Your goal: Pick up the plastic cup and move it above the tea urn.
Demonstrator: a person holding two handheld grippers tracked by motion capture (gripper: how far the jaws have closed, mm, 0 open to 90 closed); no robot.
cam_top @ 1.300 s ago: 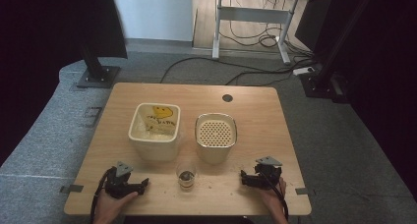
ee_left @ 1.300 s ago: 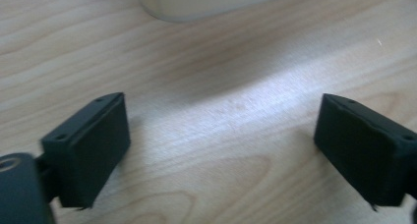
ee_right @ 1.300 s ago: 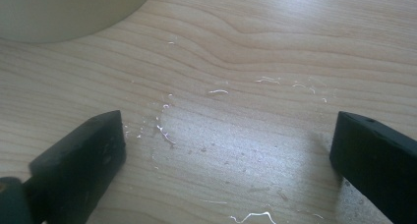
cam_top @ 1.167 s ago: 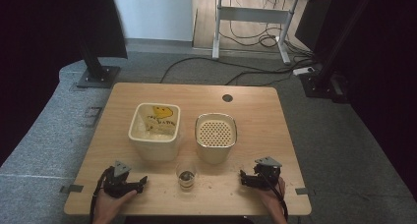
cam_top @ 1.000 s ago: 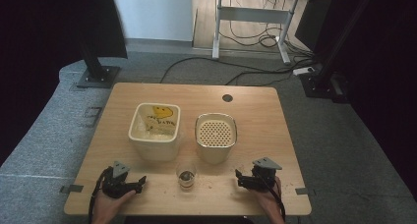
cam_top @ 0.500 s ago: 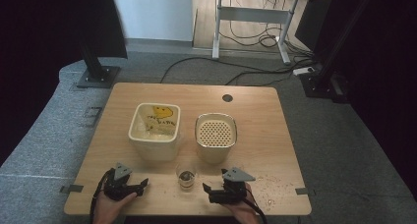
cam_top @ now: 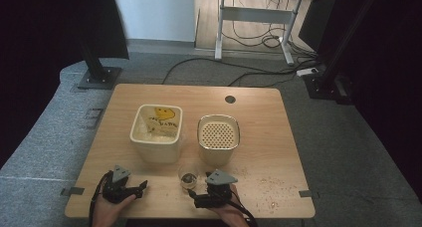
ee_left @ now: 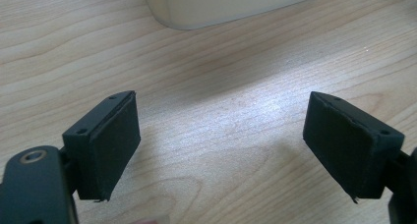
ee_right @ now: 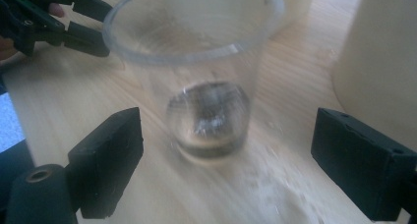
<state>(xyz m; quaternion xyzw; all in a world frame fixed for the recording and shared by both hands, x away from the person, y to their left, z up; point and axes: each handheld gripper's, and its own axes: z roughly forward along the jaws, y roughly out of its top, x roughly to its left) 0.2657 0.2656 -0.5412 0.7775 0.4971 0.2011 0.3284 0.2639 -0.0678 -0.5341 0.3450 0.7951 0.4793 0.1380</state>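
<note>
A light wooden desk (cam_top: 124, 107) with a round cable hole (cam_top: 230, 99) near its far edge stands on grey carpet (cam_top: 358, 147). Scattered crumbs (cam_top: 268, 182) speckle the right part of the desktop. Behind it, black cables (cam_top: 249, 75) trail across the floor towards another desk frame (cam_top: 254, 23) by the wall, and dark stands (cam_top: 97, 72) flank the scene on both sides.

In the middle of the desk sit two cream containers: a square tub (cam_top: 156, 132) with a yellow print inside at the left, and just to its right a rounded bin (cam_top: 218, 137) topped with a perforated lid.

A small clear plastic cup (cam_top: 188, 177) stands upright near the front edge, in front of the gap between the two containers, with something dark in its bottom.

The right gripper (cam_top: 199, 199) lies just right of the cup; its jaws have just been closing. In the right gripper view the cup (ee_right: 206, 81) stands between the jaws but the pads (ee_right: 110, 155) are apart from its wall, so nothing is grasped.

The left gripper (cam_top: 142, 187) rests near the front left, well apart from the cup, released, with bare wood between its pads (ee_left: 115, 145).
</note>
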